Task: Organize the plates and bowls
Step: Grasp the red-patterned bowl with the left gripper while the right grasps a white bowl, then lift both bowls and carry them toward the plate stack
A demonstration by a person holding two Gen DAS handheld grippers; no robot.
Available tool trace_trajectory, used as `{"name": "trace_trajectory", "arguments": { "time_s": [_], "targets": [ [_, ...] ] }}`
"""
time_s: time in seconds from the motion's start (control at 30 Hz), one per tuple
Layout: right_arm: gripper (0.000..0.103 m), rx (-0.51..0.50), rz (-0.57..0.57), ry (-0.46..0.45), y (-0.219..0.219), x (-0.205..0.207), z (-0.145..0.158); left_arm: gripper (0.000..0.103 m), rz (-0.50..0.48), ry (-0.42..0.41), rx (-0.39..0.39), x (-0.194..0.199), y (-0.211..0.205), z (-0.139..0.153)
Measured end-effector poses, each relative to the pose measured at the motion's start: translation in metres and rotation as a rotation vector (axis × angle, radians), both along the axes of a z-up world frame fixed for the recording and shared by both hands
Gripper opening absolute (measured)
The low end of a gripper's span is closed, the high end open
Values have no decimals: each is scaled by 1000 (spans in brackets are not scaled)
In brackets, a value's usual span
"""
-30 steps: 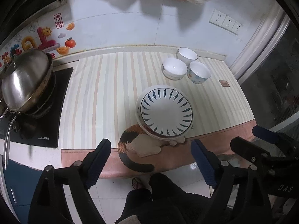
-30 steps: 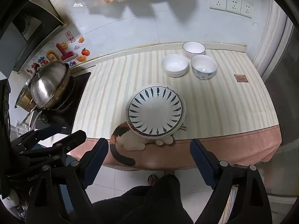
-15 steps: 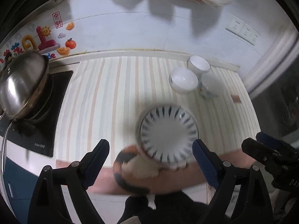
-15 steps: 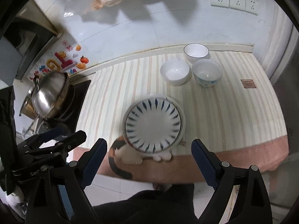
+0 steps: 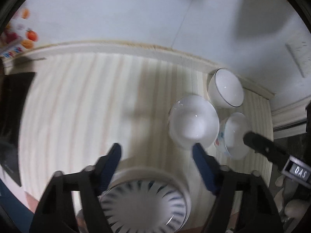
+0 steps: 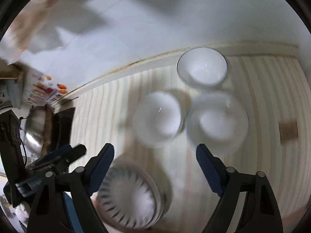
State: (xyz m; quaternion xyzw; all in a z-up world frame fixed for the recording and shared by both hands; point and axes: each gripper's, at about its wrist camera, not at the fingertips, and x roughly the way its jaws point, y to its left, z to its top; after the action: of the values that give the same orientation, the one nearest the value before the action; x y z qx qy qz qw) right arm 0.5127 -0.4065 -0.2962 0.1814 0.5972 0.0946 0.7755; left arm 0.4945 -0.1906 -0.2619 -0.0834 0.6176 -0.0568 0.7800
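Now, step: we steer both grippers down toward the three bowls, steadily, avoiding rim knocks.
Left gripper [image 5: 156, 153]: closing, grasping nothing; plate stack [image 5: 143, 200] beneath.
Plain bowl [image 6: 158, 119]: beyond the plates.
Right gripper [image 6: 154, 154]: closing, empty.
Change: bowls loom nearer than before.

Under my left gripper [image 5: 156, 162] sits the stack of white plates with dark blue leaf strokes [image 5: 144, 200]. Ahead, to its right, three round white china bowls [image 5: 193, 123] huddle together on the striped counter mat [image 5: 81, 106].
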Motion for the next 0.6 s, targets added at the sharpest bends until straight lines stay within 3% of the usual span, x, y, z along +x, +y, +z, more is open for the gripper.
{"name": "trace_trajectory", "arguments": {
  "time_s": [0.23, 0.37, 0.47, 0.6],
  "targets": [
    [53, -85, 164, 106, 8, 80, -57, 46, -3, 123, -41, 37, -27, -59],
    [31, -127, 235, 158, 17, 95, -82, 23, -20, 183, -61, 44, -38, -85],
    [15, -166, 269, 193, 25, 98, -97, 17, -14, 172, -51, 44, -38, -90],
    [10, -186, 265, 187, 27, 102, -102, 14, -1, 165, -49, 43, -35, -86]
  ]
}}
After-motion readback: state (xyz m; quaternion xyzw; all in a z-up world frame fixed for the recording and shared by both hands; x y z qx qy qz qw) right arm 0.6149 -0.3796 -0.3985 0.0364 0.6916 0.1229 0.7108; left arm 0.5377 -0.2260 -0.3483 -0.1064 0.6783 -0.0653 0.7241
